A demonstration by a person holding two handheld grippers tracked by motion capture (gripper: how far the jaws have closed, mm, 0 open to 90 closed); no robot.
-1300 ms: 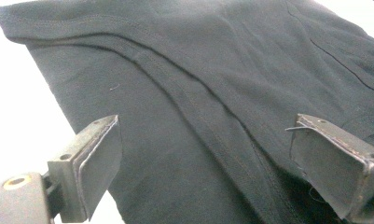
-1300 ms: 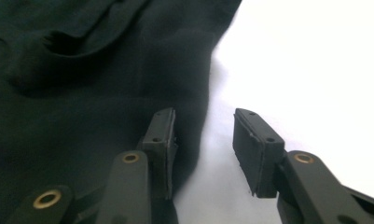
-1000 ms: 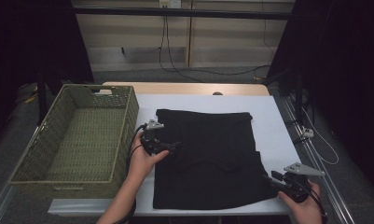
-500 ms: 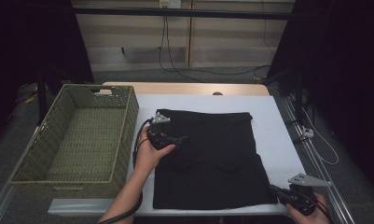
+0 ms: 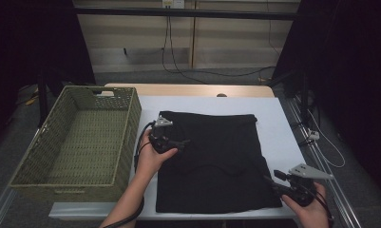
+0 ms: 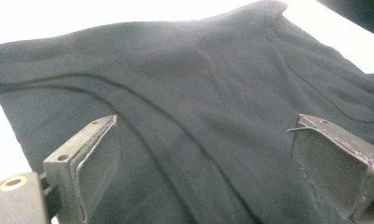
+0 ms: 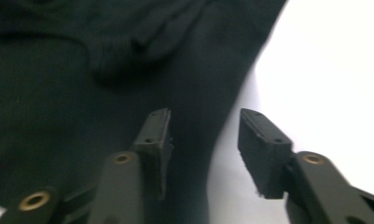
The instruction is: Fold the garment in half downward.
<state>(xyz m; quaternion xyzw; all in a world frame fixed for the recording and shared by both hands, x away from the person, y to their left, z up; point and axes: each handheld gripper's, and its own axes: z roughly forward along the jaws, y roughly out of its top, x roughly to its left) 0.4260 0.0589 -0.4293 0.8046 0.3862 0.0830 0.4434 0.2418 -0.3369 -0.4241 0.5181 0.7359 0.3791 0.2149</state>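
Note:
A black garment (image 5: 216, 156) lies spread flat on the white table (image 5: 278, 128). My left gripper (image 5: 182, 142) rests on the garment's left part and points right. In the left gripper view its jaws stand wide open (image 6: 203, 135) just above the dark cloth (image 6: 189, 79), with nothing pinched. My right gripper (image 5: 272, 176) is at the garment's front right corner. Its jaws (image 7: 205, 126) have just been opening and stand partly apart over the cloth's edge (image 7: 72, 107). The fabric lies below the gap, not gripped.
An empty green wicker basket (image 5: 79, 137) stands left of the table, close to the left hand. Bare white tabletop (image 7: 324, 70) runs along the garment's right side. Cables (image 5: 321, 137) trail off the right edge, and a wooden strip borders the far side.
The right gripper dipped toward the table's front edge, then came back up a little with its jaws apart. The left hand edged slightly right.

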